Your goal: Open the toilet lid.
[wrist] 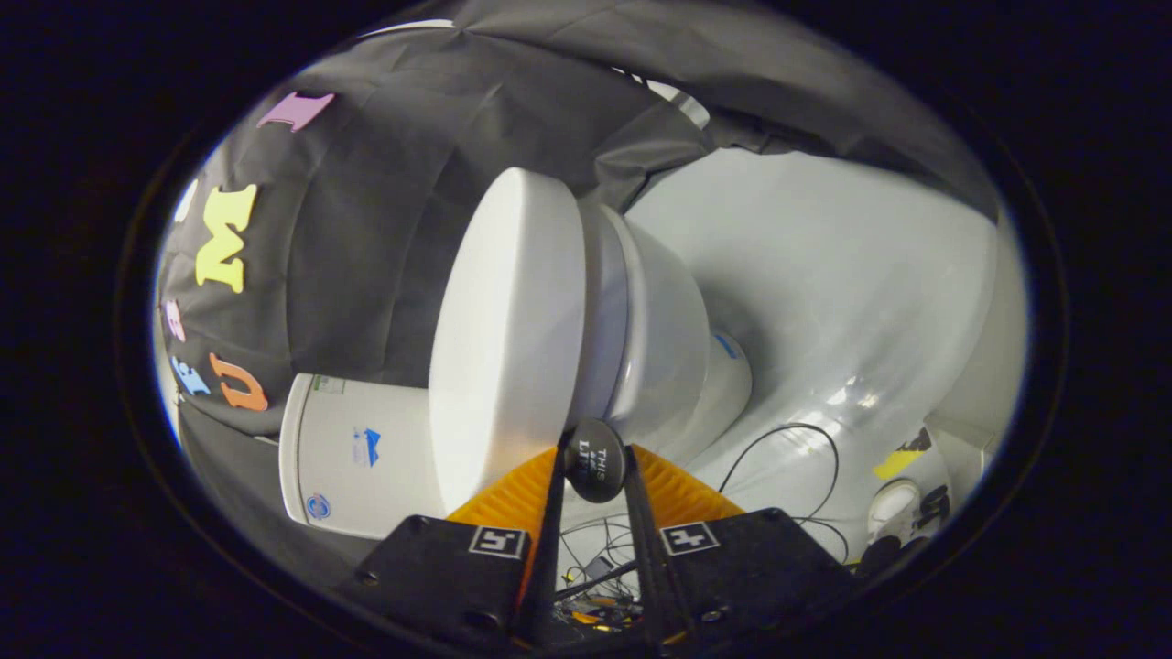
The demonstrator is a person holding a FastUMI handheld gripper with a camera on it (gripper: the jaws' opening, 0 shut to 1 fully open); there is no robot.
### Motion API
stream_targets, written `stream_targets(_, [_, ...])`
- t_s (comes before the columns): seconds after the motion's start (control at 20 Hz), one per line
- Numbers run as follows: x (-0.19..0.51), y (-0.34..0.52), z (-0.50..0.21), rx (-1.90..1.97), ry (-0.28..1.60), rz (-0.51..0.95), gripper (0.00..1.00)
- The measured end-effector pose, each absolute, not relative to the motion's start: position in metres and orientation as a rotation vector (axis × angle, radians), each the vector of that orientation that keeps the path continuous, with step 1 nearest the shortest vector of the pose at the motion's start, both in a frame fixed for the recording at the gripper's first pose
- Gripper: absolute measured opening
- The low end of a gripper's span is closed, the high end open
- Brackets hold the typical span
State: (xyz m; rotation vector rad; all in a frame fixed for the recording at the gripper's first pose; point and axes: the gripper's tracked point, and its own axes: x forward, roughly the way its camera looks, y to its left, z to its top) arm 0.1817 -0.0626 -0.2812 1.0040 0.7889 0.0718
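A white toilet fills the middle of the rolled gripper view. Its lid [508,339] lies flat against the seat [606,311], with the bowl [664,339] beyond and the tank [357,453] behind the lid's hinge end. A round black handle tab [595,460] sticks out from the lid's front edge. My gripper [595,469] has its orange fingers [508,499] closed in on this tab from both sides, so it is shut on it.
The toilet's base [728,366] stands on a glossy white floor [824,275]. Black cables [787,458] loop across that floor close to the fingers. A white and black object [895,505] and a yellow patch [902,462] lie further off. Black cloth wall [385,229] hangs behind the tank.
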Motion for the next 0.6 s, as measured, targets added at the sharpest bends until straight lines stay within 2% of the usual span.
stream_targets(0.05, [0.182,-0.062,-0.282,1.016,0.792,0.077,0.35])
stream_targets(0.2, [0.182,-0.067,-0.275,1.092,0.780,0.092,0.29])
stream_targets(0.35, [0.182,-0.068,-0.272,1.133,0.766,0.094,0.15])
stream_targets(0.45, [0.184,-0.066,-0.270,1.145,0.770,0.083,0.10])
stream_targets(0.6, [0.185,-0.066,-0.267,1.144,0.790,0.058,0.10])
